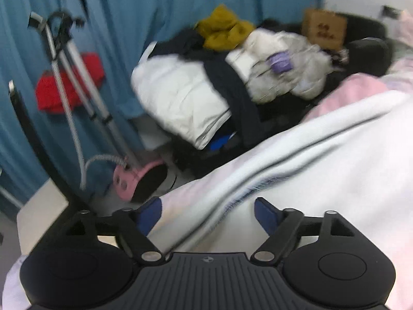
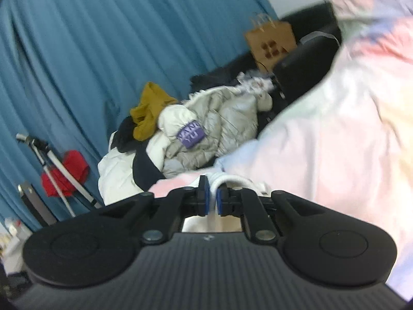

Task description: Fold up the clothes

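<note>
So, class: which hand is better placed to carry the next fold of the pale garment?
Probably the right. The right gripper has the garment's white edge between its nearly closed jaws, while the left gripper is wide open above the cloth, gripping nothing.

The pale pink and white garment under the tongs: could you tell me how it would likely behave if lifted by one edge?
The pale garment would probably hang limp, as it already lies in soft folds. It looks light and thin. The right tongs pinch a bunched bit of it, so it likely gathers easily.
</note>
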The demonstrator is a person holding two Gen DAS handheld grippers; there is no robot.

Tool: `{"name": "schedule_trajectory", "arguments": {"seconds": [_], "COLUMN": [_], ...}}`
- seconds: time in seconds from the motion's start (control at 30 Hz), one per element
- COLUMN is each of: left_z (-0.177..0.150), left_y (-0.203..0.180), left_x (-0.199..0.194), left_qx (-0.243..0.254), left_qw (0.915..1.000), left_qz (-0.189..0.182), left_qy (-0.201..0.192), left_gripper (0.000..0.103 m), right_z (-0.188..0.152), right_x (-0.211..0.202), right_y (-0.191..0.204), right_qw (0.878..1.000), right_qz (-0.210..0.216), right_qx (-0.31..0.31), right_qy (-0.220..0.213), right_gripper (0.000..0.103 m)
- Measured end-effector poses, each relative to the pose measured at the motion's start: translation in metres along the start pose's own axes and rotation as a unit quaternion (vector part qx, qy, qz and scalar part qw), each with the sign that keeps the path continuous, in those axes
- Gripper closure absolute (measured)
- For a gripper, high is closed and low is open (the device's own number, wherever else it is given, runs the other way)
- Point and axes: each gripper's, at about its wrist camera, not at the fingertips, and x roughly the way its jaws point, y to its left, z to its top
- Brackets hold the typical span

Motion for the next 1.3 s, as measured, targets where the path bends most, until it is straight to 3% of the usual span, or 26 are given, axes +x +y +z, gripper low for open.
{"name": "schedule_trajectory", "arguments": {"seconds": [0.03, 0.1, 0.17, 0.27, 0.33, 0.47, 0.57, 0.67, 0.73, 0.77, 0.83, 0.9, 1.03, 1.07, 1.1, 1.13, 1.17, 1.23, 1.3], "left_z": [-0.007, -0.021, -0.038, -0.073, -0.094, -0.128, -0.126, -0.121, -0.123, -0.124, -0.127, -0.131, -0.133, -0.133, -0.134, -0.135, -0.137, -0.142, -0.143], "left_y": [-0.005, -0.014, -0.024, -0.044, -0.063, -0.101, -0.097, -0.086, -0.086, -0.085, -0.078, -0.069, -0.042, -0.033, -0.024, -0.016, -0.008, 0.002, 0.003], "left_x": [-0.015, -0.045, -0.078, -0.115, -0.122, -0.101, -0.086, -0.077, -0.082, -0.084, -0.098, -0.121, -0.162, -0.170, -0.178, -0.185, -0.192, -0.203, -0.211], "left_qx": [0.011, 0.033, 0.038, 0.054, 0.076, 0.115, 0.060, 0.016, 0.025, 0.026, 0.015, -0.012, -0.072, -0.093, -0.113, -0.133, -0.153, -0.183, -0.176], "left_qw": [0.9999, 0.9989, 0.9976, 0.9932, 0.9909, 0.9913, 0.9977, 0.9989, 0.9986, 0.9985, 0.9985, 0.9976, 0.9881, 0.9839, 0.9789, 0.9734, 0.9673, 0.9563, 0.9553], "left_qz": [-0.002, -0.005, -0.026, -0.085, -0.104, -0.063, -0.031, -0.039, -0.042, -0.044, -0.053, -0.061, -0.099, -0.112, -0.125, -0.135, -0.146, -0.171, -0.178], "left_qy": [-0.012, -0.034, -0.051, -0.059, -0.040, 0.004, 0.005, 0.018, 0.019, 0.020, 0.004, -0.031, -0.093, -0.104, -0.116, -0.129, -0.141, -0.150, -0.158], "left_gripper": [0.020, 0.020, 0.019, 0.018, 0.018, 0.022, 0.023, 0.042, 0.088, 0.094, 0.099, 0.099, 0.099, 0.099, 0.099, 0.099, 0.099, 0.099, 0.099], "right_z": [-0.003, -0.011, -0.022, -0.038, -0.045, -0.052, -0.064, -0.073, -0.077, -0.077, -0.076, -0.070, -0.050, -0.044, -0.037, -0.031, -0.024, -0.009, 0.011], "right_x": [-0.005, -0.018, -0.037, -0.065, -0.077, -0.084, -0.076, -0.066, -0.057, -0.052, -0.043, -0.029, -0.005, 0.002, 0.009, 0.016, 0.022, 0.028, 0.022], "right_y": [-0.004, -0.010, -0.011, -0.009, -0.010, 0.001, 0.010, 0.016, 0.017, 0.016, 0.015, 0.016, 0.013, 0.013, 0.014, 0.016, 0.021, 0.039, 0.070], "right_qw": [1.000, 0.999, 0.997, 0.996, 0.995, 0.994, 0.990, 0.991, 0.990, 0.989, 0.990, 0.993, 0.995, 0.994, 0.994, 0.993, 0.993, 0.994, 0.997], "right_qz": [-0.003, -0.013, -0.025, -0.024, -0.003, 0.034, 0.067, 0.064, 0.067, 0.071, 0.071, 0.044, -0.012, -0.012, -0.020, -0.033, -0.045, -0.061, -0.054], "right_qx": [0.018, 0.051, 0.068, 0.078, 0.093, 0.103, 0.104, 0.086, 0.088, 0.091, 0.090, 0.078, 0.084, 0.090, 0.090, 0.088, 0.082, 0.055, 0.003], "right_qy": [0.001, -0.003, -0.018, -0.035, -0.033, 0.019, 0.073, 0.085, 0.089, 0.087, 0.080, 0.072, 0.054, 0.053, 0.058, 0.065, 0.073, 0.078, 0.052], "right_gripper": [0.080, 0.047, 0.024, 0.022, 0.023, 0.027, 0.031, 0.031, 0.031, 0.031, 0.031, 0.031, 0.033, 0.044, 0.068, 0.082, 0.090, 0.092, 0.093]}}
